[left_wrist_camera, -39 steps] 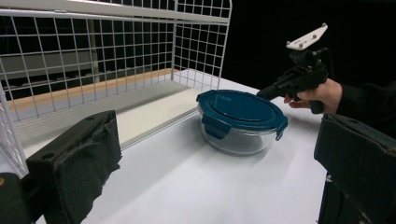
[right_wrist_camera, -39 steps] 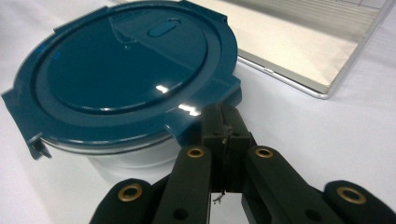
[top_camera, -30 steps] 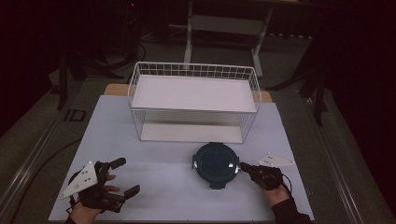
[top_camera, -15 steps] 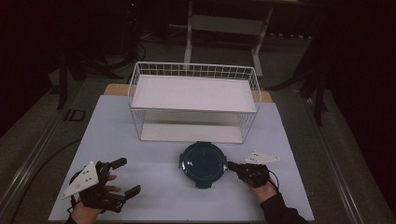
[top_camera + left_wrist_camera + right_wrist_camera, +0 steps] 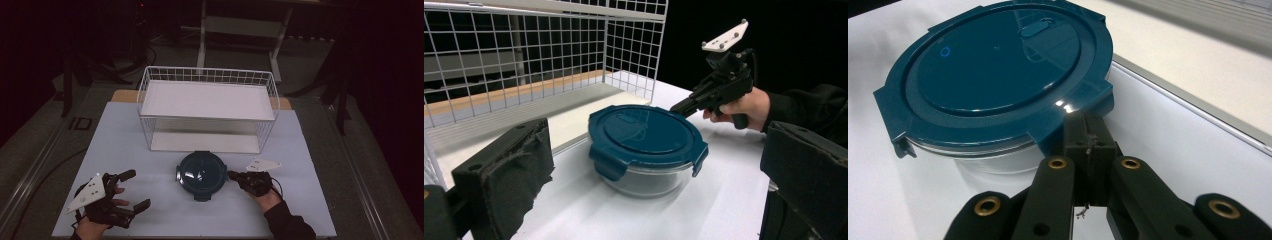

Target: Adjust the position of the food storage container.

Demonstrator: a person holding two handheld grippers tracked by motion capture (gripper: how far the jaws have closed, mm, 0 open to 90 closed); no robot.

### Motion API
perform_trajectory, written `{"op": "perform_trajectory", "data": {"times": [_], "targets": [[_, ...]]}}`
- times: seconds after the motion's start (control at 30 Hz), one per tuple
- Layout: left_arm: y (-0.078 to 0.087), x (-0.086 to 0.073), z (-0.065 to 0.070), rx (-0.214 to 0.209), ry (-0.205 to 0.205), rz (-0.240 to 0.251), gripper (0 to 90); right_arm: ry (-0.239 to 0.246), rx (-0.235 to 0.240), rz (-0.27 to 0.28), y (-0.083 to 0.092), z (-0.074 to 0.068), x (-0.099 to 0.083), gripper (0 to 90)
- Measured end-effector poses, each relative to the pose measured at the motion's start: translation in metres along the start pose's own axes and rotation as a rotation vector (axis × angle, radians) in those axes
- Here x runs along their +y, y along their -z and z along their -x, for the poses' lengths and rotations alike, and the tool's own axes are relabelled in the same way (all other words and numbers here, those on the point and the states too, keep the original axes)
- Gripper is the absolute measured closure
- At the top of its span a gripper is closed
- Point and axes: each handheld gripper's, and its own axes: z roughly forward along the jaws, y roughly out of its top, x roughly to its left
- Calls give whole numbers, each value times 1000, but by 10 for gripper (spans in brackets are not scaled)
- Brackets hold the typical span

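Container (image 5: 201,175): glass, blue lid, just in front of wire basket (image 5: 207,111). R gripper (image 5: 234,175): jaws closed together, tips touching lid tab. L gripper (image 5: 134,189): wide open, empty, well left of container.

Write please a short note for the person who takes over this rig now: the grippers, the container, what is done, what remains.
Right gripper: jaws closed together, tips against the container's lid tab on its right side.
Left gripper: jaws wide open, holding nothing, at the near left of the table.
Container: glass, blue lid on, standing on the table just in front of the wire basket.
Done: container brought near the basket's front.
Left: probably steady it and unclip the lid tabs.
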Motion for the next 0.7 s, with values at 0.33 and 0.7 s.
{"op": "perform_trajectory", "data": {"times": [0.33, 0.7], "targets": [[1, 0, 0, 0, -2, -1, 9, 38, 5, 2, -6, -5, 7, 900], [0, 0, 1, -2, -2, -12, 9, 19, -13, 126, 25, -12, 12, 500]]}}
